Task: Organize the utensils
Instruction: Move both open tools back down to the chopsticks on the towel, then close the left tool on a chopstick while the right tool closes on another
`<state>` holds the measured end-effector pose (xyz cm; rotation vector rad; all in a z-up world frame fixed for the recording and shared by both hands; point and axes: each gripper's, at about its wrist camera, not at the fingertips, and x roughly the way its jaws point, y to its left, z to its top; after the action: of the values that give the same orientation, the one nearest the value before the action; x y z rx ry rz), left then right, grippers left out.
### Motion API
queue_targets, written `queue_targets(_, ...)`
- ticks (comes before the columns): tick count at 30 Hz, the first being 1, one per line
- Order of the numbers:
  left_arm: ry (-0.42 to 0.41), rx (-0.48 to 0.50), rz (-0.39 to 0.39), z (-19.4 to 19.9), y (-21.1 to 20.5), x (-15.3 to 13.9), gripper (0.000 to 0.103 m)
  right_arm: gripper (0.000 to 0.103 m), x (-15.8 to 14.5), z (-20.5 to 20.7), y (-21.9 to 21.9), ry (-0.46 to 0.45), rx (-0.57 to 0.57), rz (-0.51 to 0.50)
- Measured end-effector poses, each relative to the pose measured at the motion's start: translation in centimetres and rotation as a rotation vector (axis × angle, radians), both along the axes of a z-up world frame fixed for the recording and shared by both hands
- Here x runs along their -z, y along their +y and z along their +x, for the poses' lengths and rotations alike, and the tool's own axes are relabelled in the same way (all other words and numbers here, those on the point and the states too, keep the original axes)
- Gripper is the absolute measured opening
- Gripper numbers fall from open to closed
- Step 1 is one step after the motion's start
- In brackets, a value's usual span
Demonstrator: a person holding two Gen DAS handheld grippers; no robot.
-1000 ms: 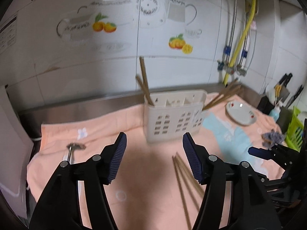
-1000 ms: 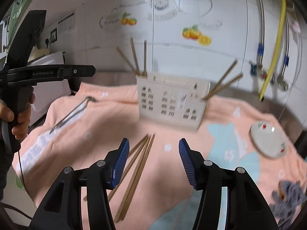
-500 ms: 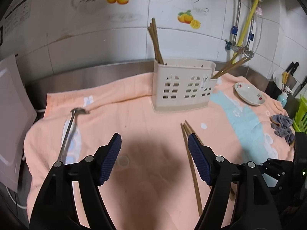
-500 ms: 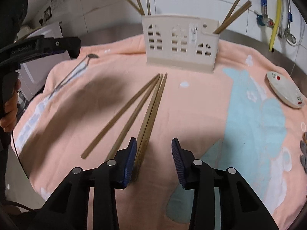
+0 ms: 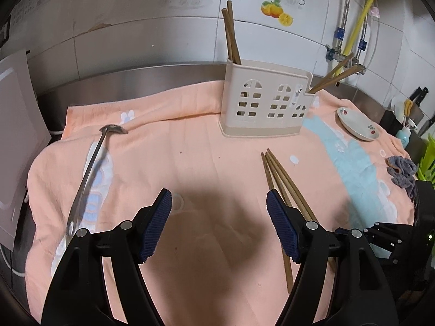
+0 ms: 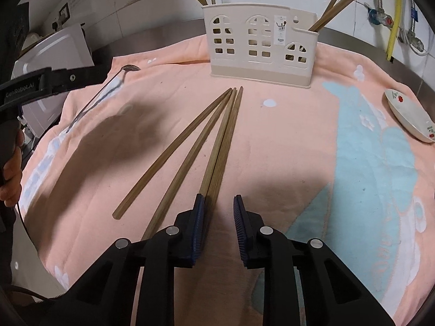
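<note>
**Right tongs closing over the loose chopsticks**

We are low over the peach towel (image 6: 285, 141) that covers the counter (image 5: 141, 78), and in the right wrist view our right tongs (image 6: 218, 226) sit at the bottom centre of the frame, jaws closing. The near ends of two loose chopsticks (image 6: 220, 146) run in between the blue pads (image 6: 199, 228), lying against the left pad, while the right pad still stands clear of them, so there is no squeeze yet. Two more sticks (image 6: 174, 149) fan out to the left of that pair, all four tips meeting near the middle of the frame, just short of the cream utensil holder (image 6: 261, 49) at top centre. The holder stands upright on the towel, with chopsticks leaning out of its left end and another pair slanting from its right-hand compartment.

In the left wrist view, our left tongs (image 5: 218, 224) hover at bottom centre with jaws wide apart and only towel between them. The loose chopsticks (image 5: 282, 182) pass just behind the right finger there. A long metal ladle (image 5: 89, 174) lies on the towel at the left of the frame, bowl towards the wall. A small white dish (image 5: 357, 127) sits at the right, beyond the holder, and a grey cloth (image 5: 402, 171) is bunched at the right edge. At the left edge of the right wrist view, a hand (image 6: 11, 174) grips the other handle.
</note>
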<state>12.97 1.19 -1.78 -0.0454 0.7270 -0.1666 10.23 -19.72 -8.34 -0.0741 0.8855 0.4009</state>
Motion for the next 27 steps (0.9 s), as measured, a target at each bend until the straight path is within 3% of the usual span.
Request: queue_targets(27,0.036,-0.006,-0.018,-0.9,0.2,1.5,0.072,0.013,0.4,-0.2,1.1,-0.02,-0.009,-0.107)
